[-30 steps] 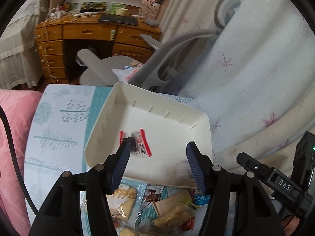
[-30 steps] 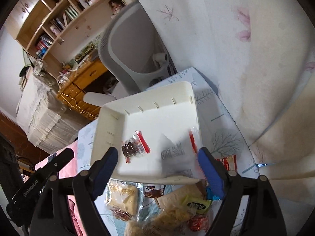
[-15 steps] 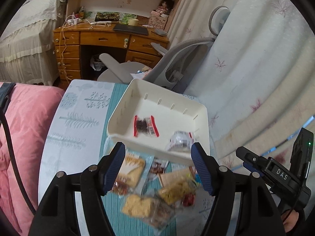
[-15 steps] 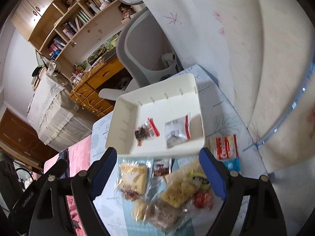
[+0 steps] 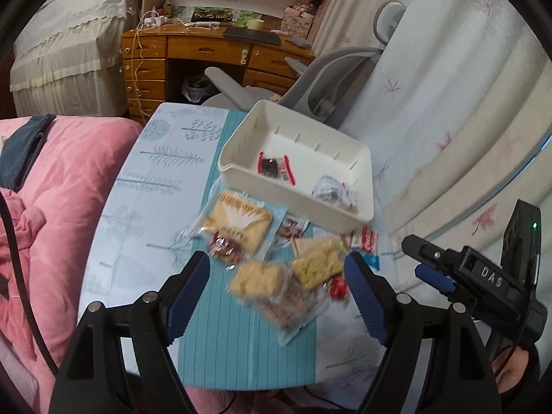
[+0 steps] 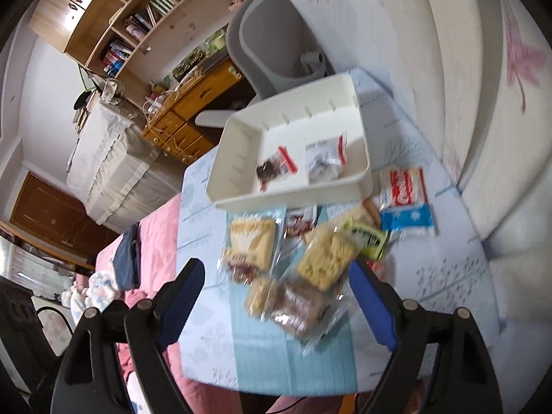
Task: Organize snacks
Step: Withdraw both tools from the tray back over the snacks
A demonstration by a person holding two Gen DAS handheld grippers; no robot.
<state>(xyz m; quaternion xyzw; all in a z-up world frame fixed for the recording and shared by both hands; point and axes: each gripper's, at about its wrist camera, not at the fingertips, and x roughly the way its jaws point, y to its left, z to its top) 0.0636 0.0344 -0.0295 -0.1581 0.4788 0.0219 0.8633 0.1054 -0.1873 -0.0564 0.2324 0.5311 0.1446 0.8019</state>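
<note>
Snack pile (image 5: pixel 276 262) loose on worktop (image 5: pixel 165 186), just near of white tray (image 5: pixel 358 214); some packs overlapping. In pile: pale cracker pack (image 5: pixel 238 220) at left, touching small dark-red pack (image 5: pixel 224 248) at its near edge; two yellowish cracker packs (image 6: pixel 324 255) in centre, clear brownish pack (image 6: pixel 300 307) nearest cam, blurred. Green-yellow pack (image 6: pixel 365 238) and red/white/blue pack (image 6: pixel 405 200) to right of pile, the latter just beside tray's right near corner.

Inside tray: dark snack pack w/ red ends (image 5: pixel 274 167) centre-left, crumpled silvery pack (image 5: pixel 331 191) to its right near front wall. Apart from each other, both flat on tray floor.

Left tongs (image 5: pixel 276 293) released, nothing between the blue pads, hovering above near part of pile; jaws just been opening wider. Right tongs (image 6: pixel 276 303) also released, wide, empty, above same pile. Right tongs body visible at right edge of left-wrist view.

Worktop cover pale blue w/ tree print, teal striped runner under pile. Pink bedding (image 5: pixel 51 207) at left. Grey chair (image 5: pixel 331 79) far behind tray, wooden desk (image 5: pixel 193 51) beyond it, bookshelf (image 6: pixel 131 17) above. Flowered curtain (image 5: pixel 448 103) along right.
</note>
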